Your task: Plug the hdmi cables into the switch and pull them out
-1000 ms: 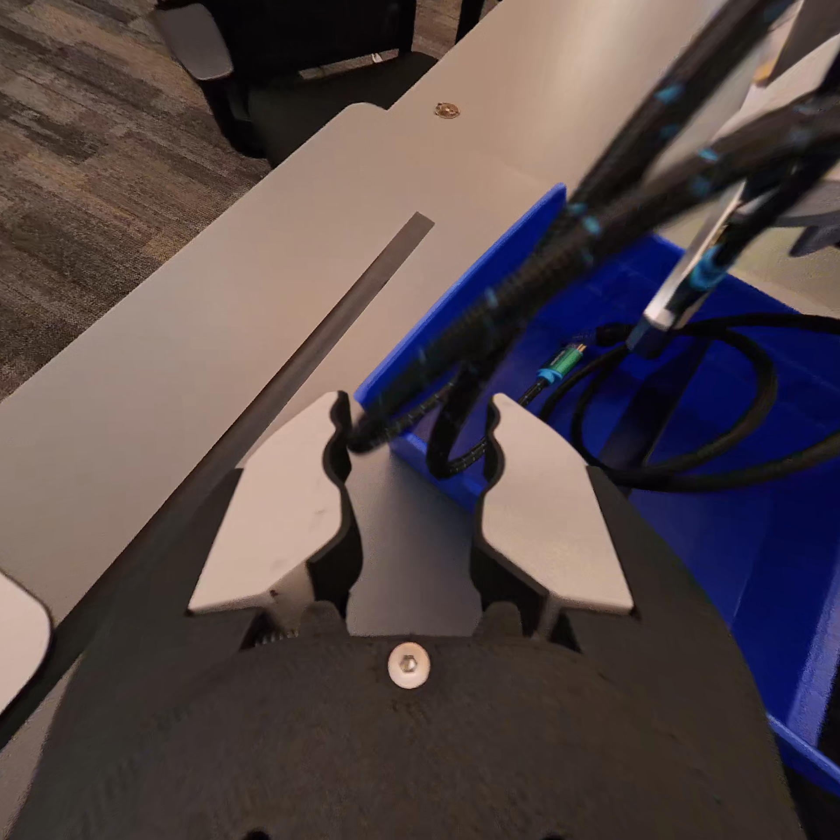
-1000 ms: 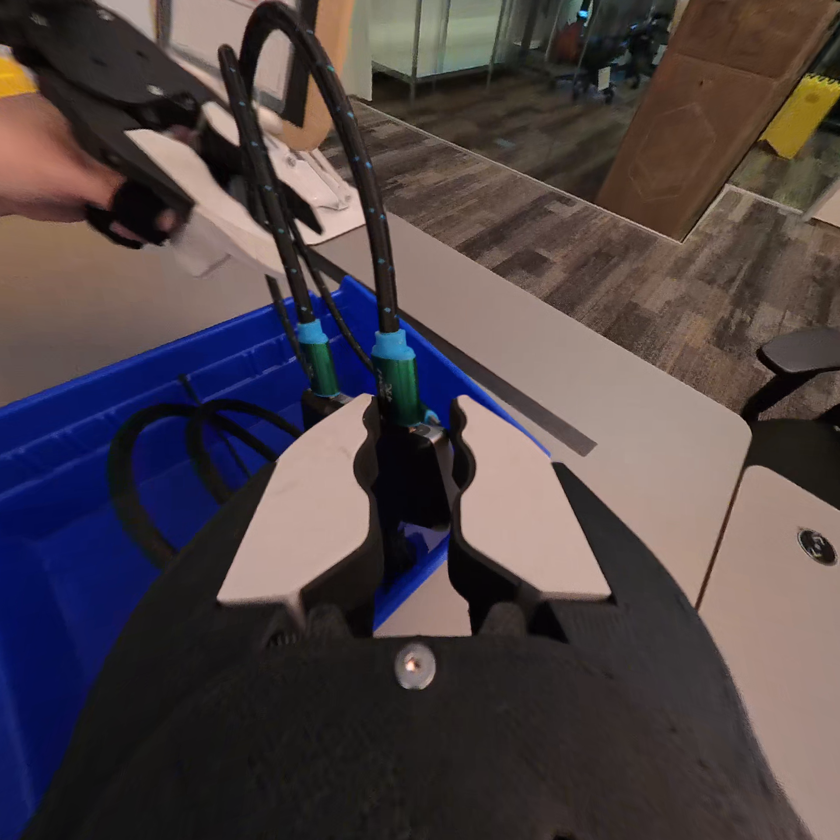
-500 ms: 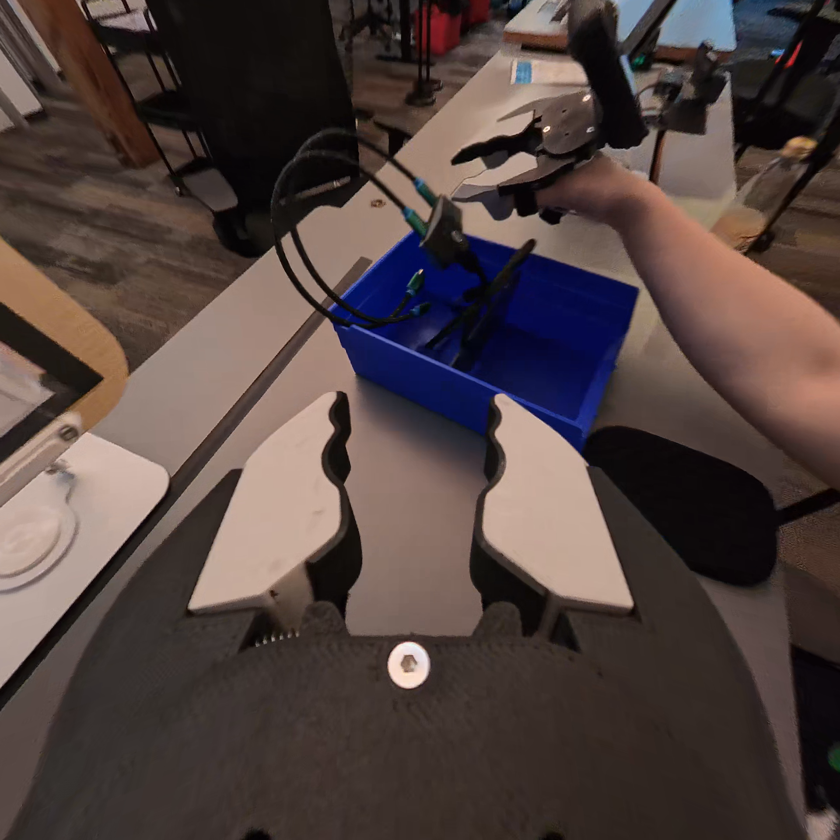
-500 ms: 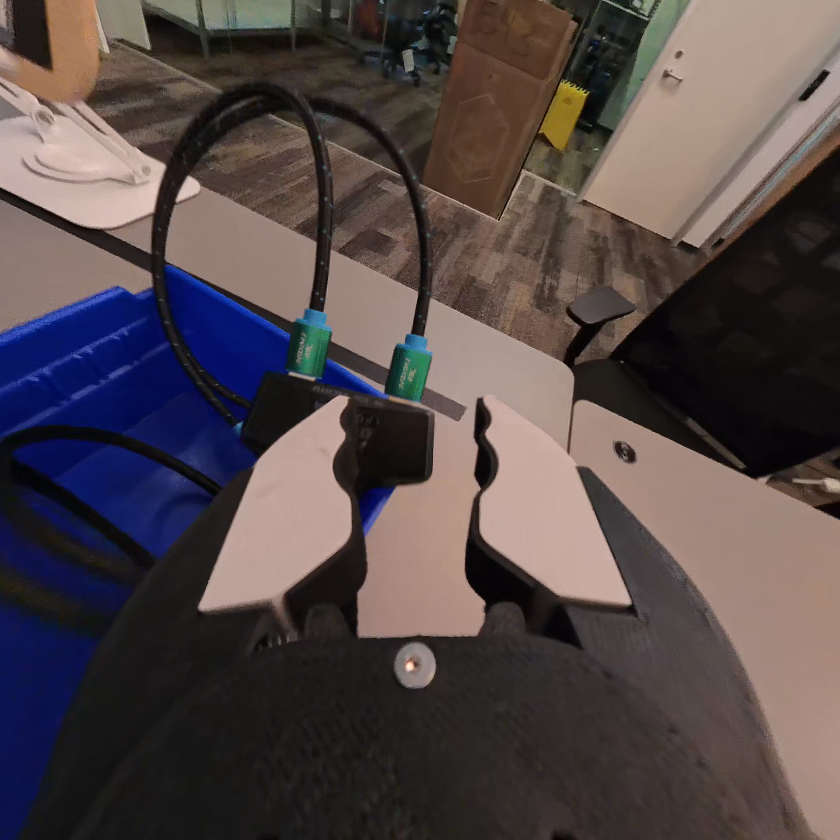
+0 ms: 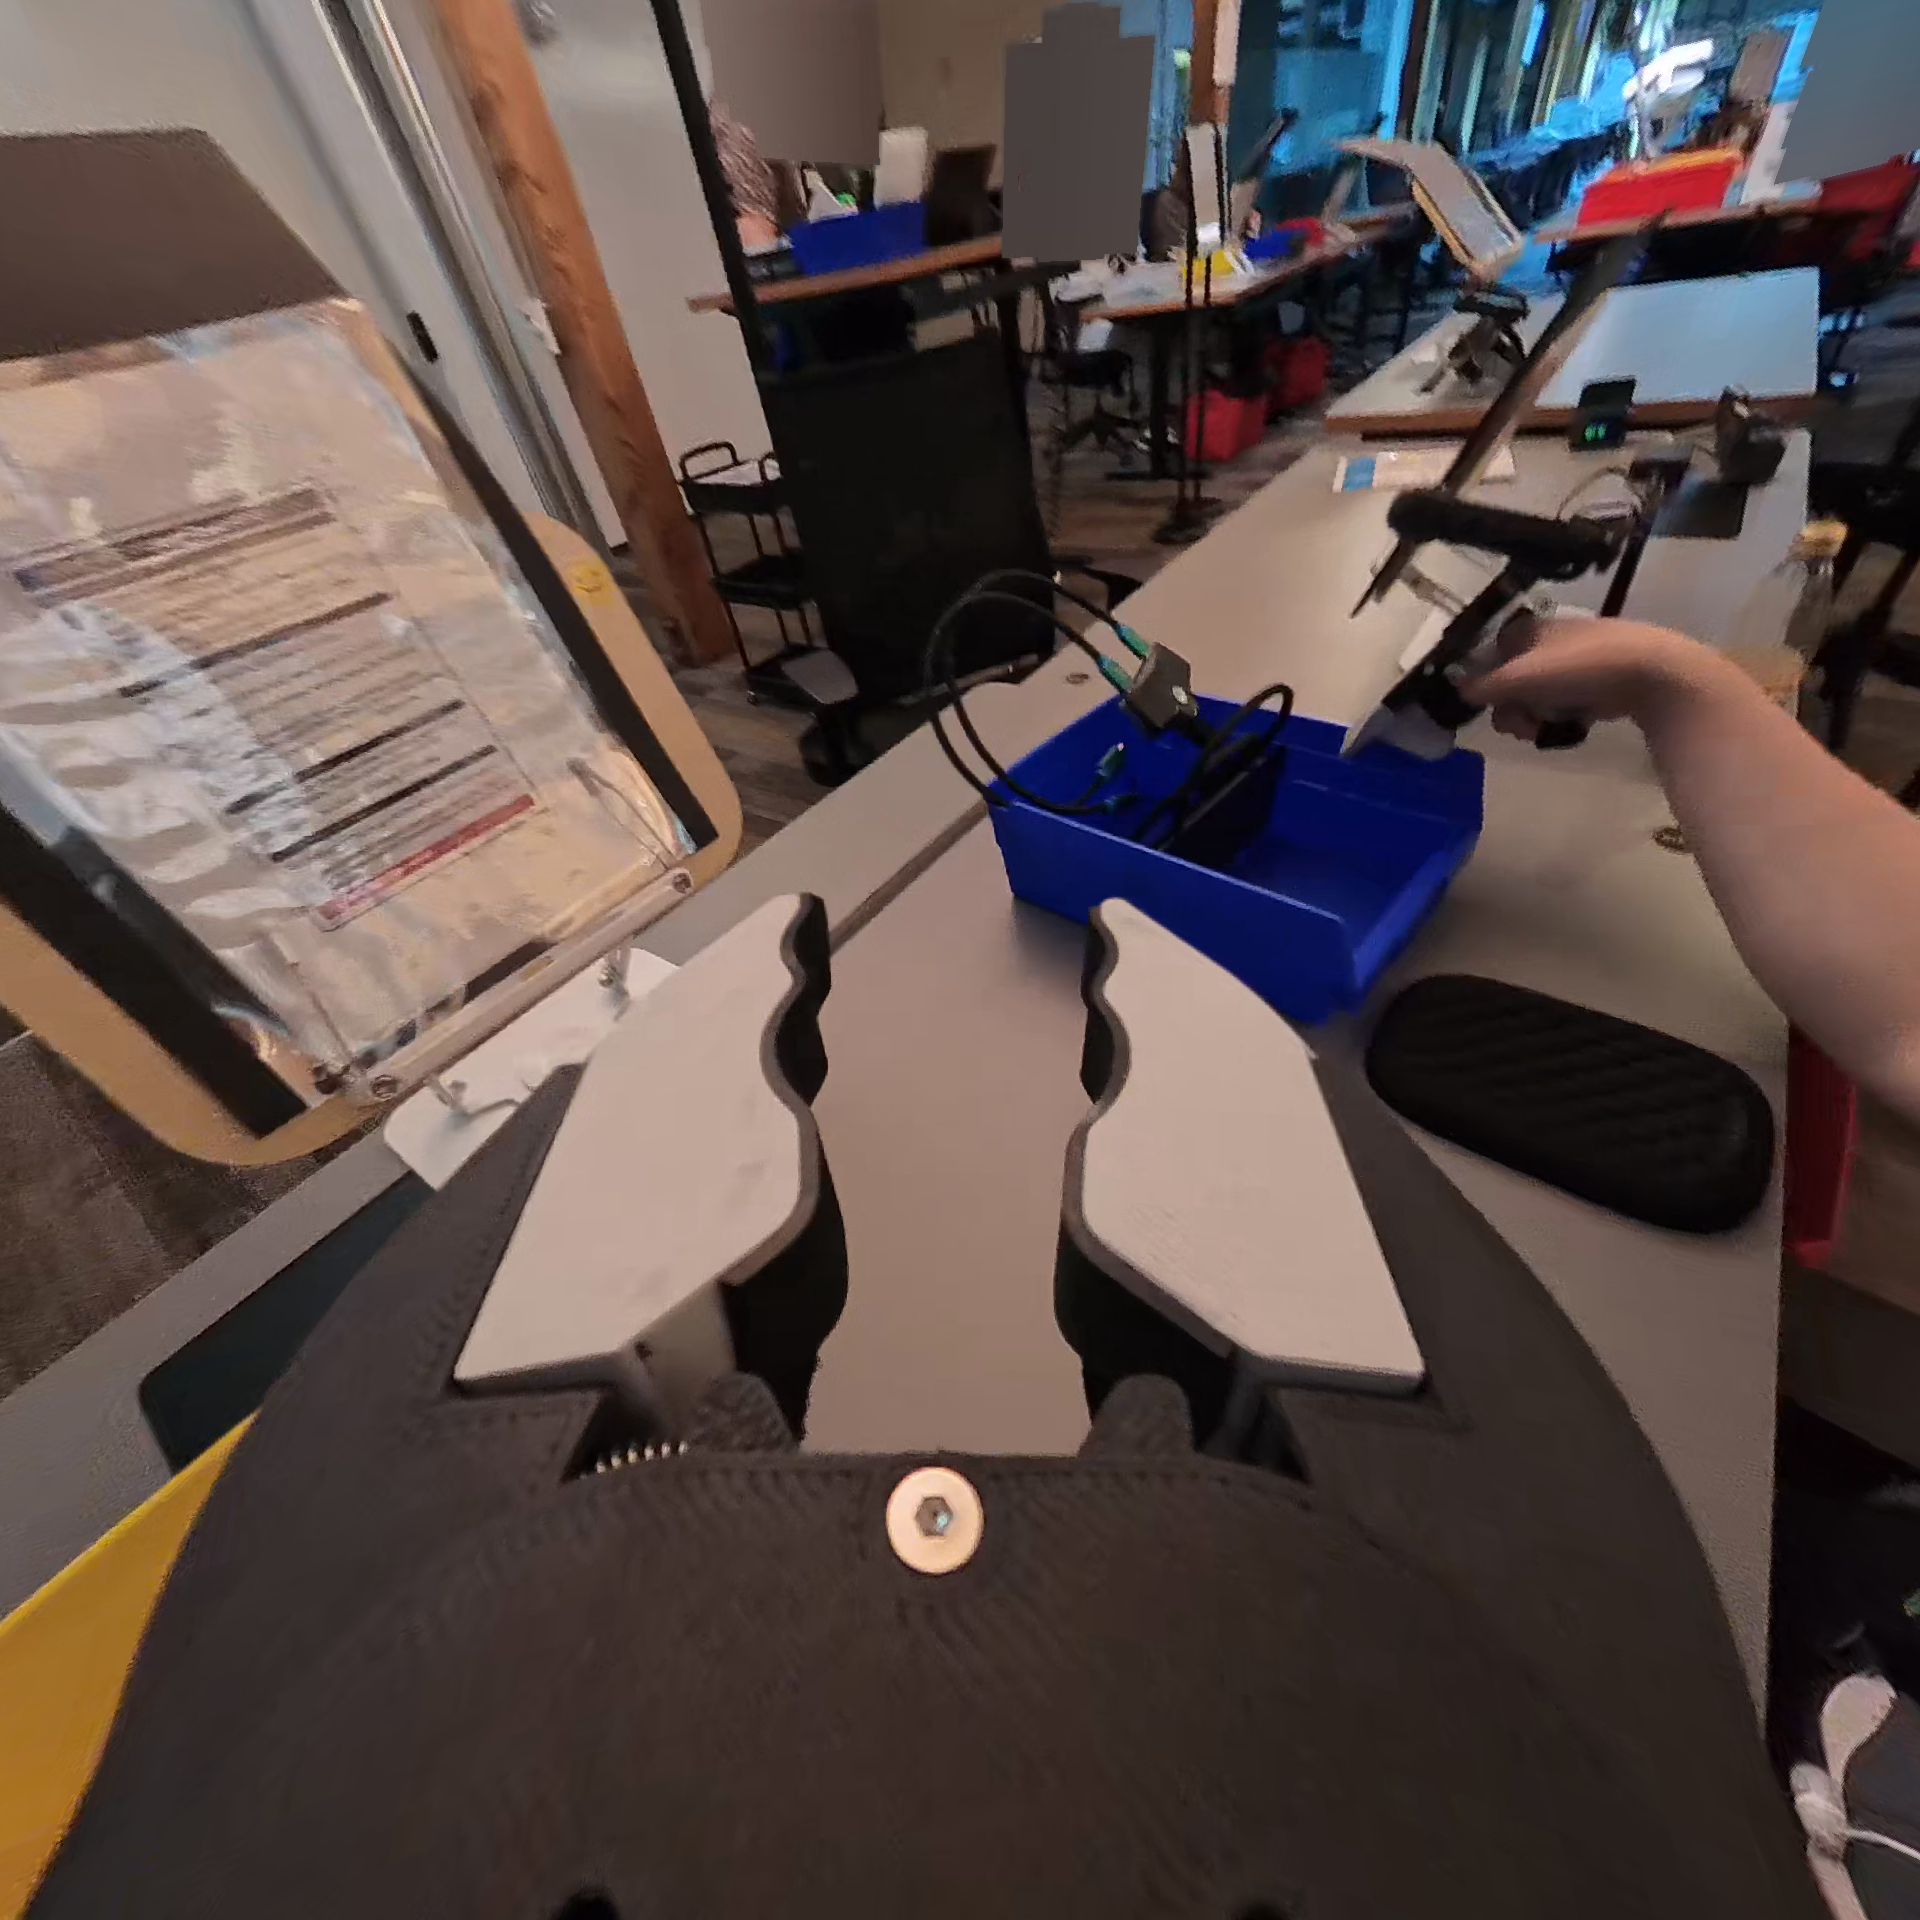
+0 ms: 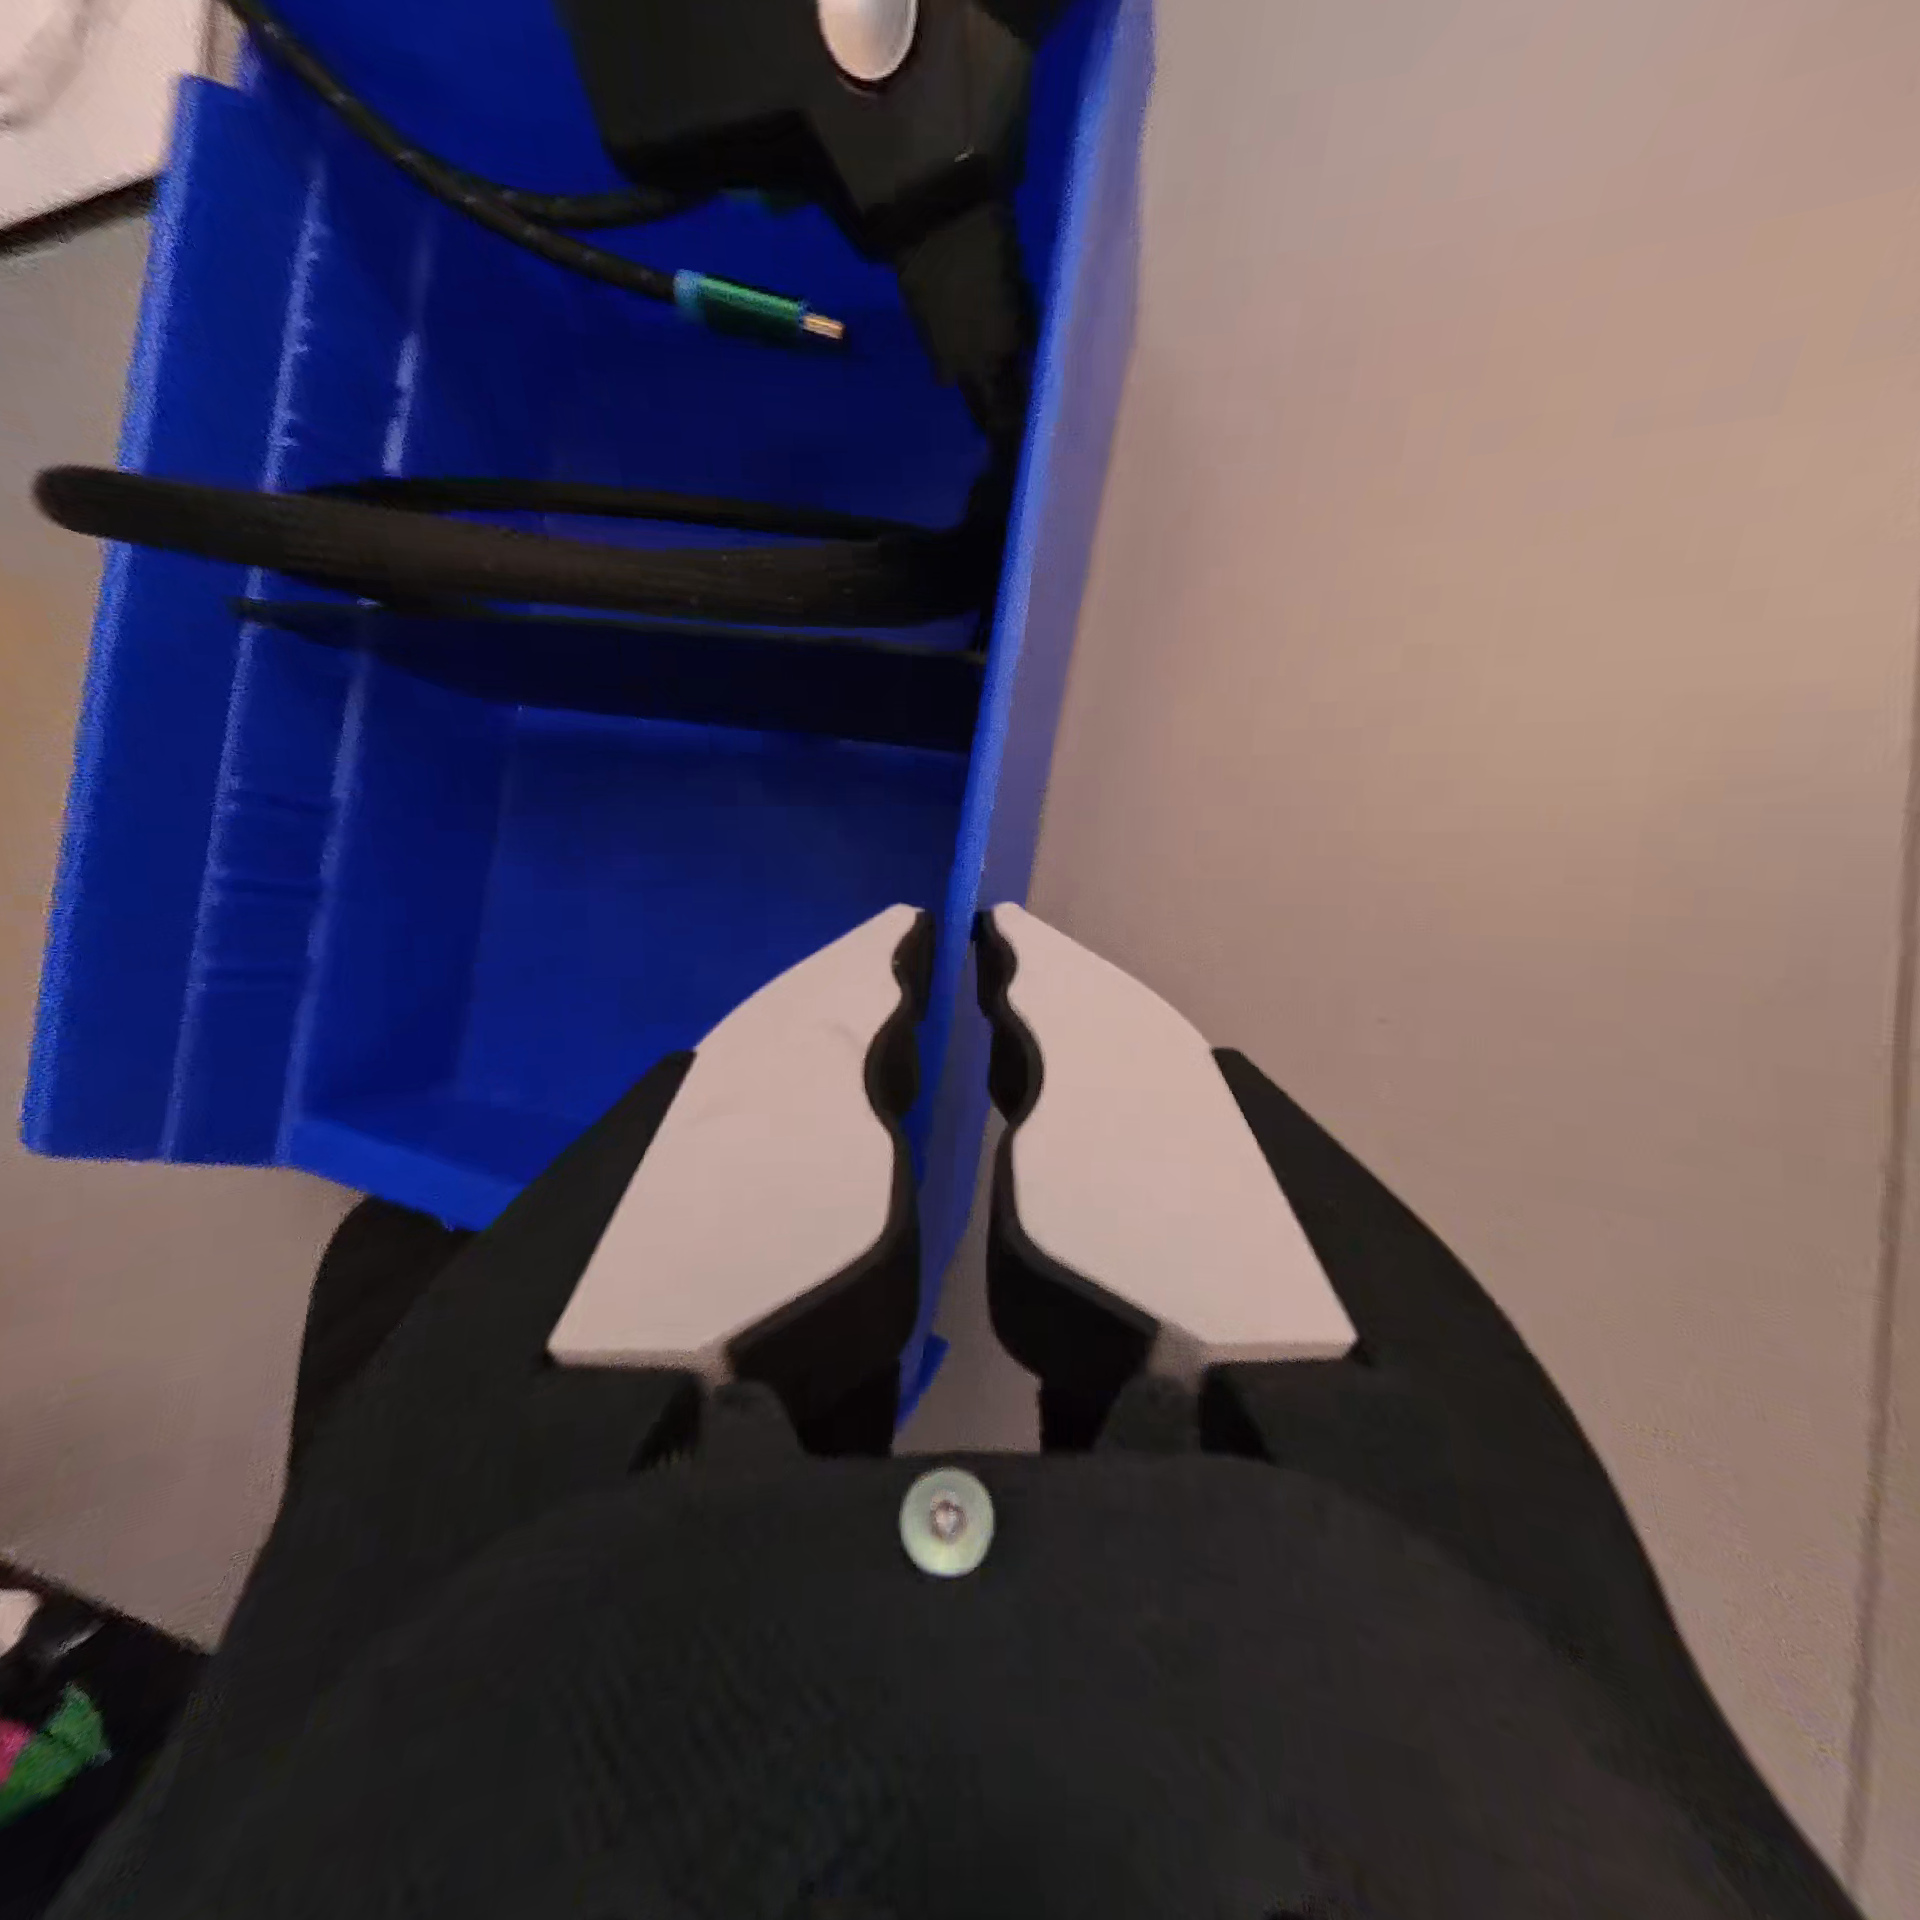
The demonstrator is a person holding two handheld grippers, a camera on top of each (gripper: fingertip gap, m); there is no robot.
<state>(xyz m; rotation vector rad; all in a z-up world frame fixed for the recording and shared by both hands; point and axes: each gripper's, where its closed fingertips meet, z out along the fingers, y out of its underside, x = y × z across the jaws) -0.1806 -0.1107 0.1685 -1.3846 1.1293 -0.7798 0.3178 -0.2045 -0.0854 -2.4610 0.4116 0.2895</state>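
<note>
The black switch [image 5: 1158, 691] rests on the far left rim of the blue bin [image 5: 1288, 935], with two braided HDMI cables [image 5: 961, 707] plugged in and looping up to the left. My left gripper [image 5: 951, 914] is open and empty, held back above the grey table, well short of the bin. My right gripper [image 6: 948, 920] is shut on the bin's side wall [image 6: 997, 623], one finger on each side; it also shows in the left wrist view [image 5: 1397, 732]. The switch [image 6: 810, 94] lies at the bin's far end. A loose green HDMI plug [image 6: 748, 307] and black cable loops [image 6: 499, 551] lie inside.
A clear sign stand holding a printed sheet [image 5: 312, 675] stands on the table to the left. A black padded wrist rest [image 5: 1569, 1101] lies right of the bin. A person's forearm [image 5: 1787, 831] reaches in from the right. Desks and chairs fill the background.
My left gripper has pulled back from the cables and bin, still open. My right gripper has let go of the switch, moved to the bin's side wall and closed on it.
</note>
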